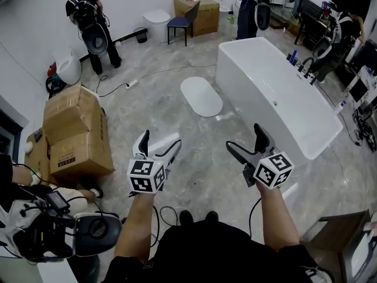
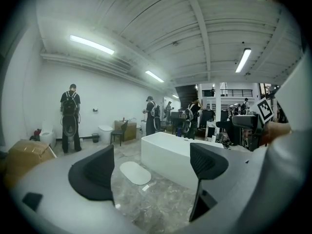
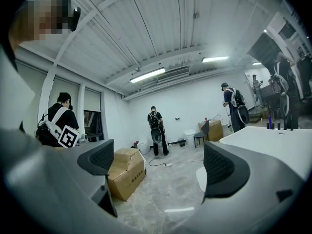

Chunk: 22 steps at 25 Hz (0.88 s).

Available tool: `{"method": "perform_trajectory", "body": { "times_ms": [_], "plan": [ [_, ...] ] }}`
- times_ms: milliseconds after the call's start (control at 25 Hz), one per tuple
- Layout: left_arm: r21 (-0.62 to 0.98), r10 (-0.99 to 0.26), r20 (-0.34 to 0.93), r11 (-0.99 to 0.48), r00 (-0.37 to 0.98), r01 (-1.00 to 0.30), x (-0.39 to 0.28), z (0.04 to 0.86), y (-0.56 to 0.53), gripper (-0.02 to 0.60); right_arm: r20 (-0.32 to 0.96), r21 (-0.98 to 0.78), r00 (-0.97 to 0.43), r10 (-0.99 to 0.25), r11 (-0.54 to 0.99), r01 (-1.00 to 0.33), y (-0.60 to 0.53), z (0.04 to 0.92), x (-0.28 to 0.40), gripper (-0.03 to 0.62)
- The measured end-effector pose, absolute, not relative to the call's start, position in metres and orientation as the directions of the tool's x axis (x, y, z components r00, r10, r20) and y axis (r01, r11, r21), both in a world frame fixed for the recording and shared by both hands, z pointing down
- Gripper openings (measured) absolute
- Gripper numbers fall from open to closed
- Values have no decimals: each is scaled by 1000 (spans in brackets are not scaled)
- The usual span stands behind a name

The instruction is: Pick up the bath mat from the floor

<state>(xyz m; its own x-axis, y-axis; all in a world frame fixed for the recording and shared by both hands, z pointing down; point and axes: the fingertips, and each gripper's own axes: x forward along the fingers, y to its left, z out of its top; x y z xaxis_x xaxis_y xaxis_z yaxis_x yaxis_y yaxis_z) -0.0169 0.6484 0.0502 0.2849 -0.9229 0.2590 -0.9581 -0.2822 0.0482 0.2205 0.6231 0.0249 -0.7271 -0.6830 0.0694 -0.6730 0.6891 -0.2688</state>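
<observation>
Left gripper (image 1: 160, 141): the person is holding it out low in the left hand, and its two dark jaws are standing wide apart. Nothing is sitting between them; in the left gripper view only floor, mat and tub are showing through the gap.
Right gripper (image 1: 244, 139): it is hanging at about the same height in the right hand, just beside the near end of the tub. Its jaws are also gaping wide and gripping nothing; the right gripper view is looking through them at bare floor and boxes.
Bath mat (image 1: 201, 96): a white oval mat is lying flat on the floor (image 1: 194, 181), just beside the long side of the tub near its far end. It is lying well ahead of both grippers, and neither one is touching it.
Bathtub (image 1: 277, 99): a long white freestanding tub is running away to the right of the mat, with small bottles standing on its far edge.
Cardboard boxes (image 1: 76, 128): they are sitting stacked on the left, well apart from the mat.
Cable (image 1: 147, 75): a thin lead is trailing across the floor between the boxes and the mat.
Chair (image 1: 182, 21): it is standing by the back wall, in front of another brown box.
Person (image 1: 91, 25): someone wearing a backpack rig is standing near the back wall on the left, facing away.
</observation>
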Motion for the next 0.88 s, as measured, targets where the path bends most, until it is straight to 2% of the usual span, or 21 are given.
{"method": "perform_trajectory", "body": {
  "times_ms": [480, 880],
  "plan": [
    [40, -941, 235, -242, 245, -969, 14, 44, 651, 480, 45, -283, -728, -684, 691, -666, 621, 24, 264, 566],
    [12, -941, 242, -240, 235, -971, 18, 51, 643, 480, 17, -314, -753, -658, 711, -629, 619, 28, 272, 565]
  ]
}}
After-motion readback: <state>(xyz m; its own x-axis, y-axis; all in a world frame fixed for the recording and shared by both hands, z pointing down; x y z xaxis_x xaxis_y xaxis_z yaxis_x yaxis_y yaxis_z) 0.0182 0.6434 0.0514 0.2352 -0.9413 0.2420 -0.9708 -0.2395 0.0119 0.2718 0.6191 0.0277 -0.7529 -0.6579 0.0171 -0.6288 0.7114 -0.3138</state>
